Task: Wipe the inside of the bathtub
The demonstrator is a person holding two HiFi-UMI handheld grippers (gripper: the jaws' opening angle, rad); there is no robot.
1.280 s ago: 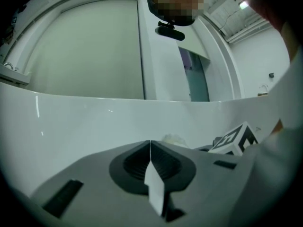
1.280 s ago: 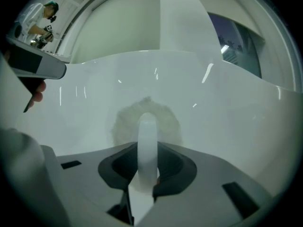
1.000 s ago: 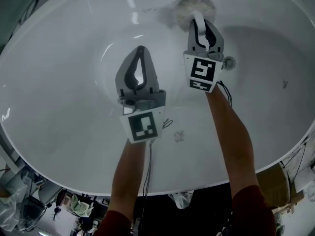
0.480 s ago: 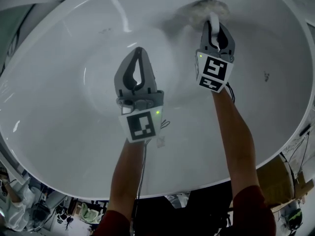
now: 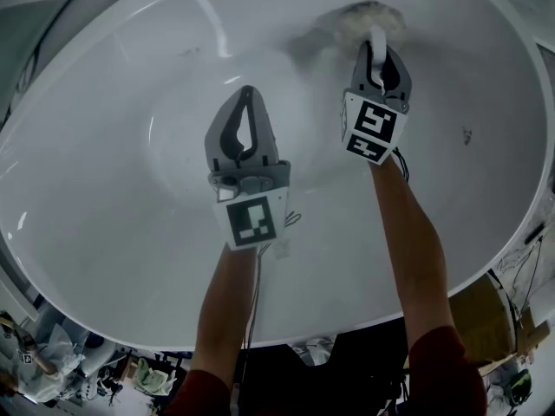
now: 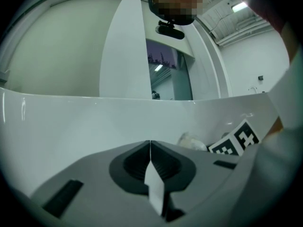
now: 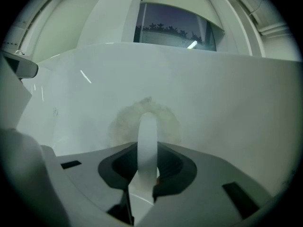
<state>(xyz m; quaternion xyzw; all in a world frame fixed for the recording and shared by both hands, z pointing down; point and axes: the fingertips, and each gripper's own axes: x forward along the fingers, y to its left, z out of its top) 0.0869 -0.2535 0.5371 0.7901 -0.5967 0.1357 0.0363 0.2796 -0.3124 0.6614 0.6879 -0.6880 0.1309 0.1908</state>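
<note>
The right gripper (image 5: 378,52) pinches in its jaws a smooth white handle (image 7: 147,141) that points straight ahead to a round fuzzy pad (image 5: 368,16) on the glossy white bathtub (image 5: 104,146) far wall. The left gripper (image 5: 247,107), jaws pressed together and empty, hovers nearer the tub's middle.

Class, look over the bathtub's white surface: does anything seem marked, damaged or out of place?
Two blemishes break the white bathtub: a dark mark on its right wall, right of the right gripper holding the scrubbing pad, and a fainter speck at upper left. Dirt or chip, I cannot tell.
</note>
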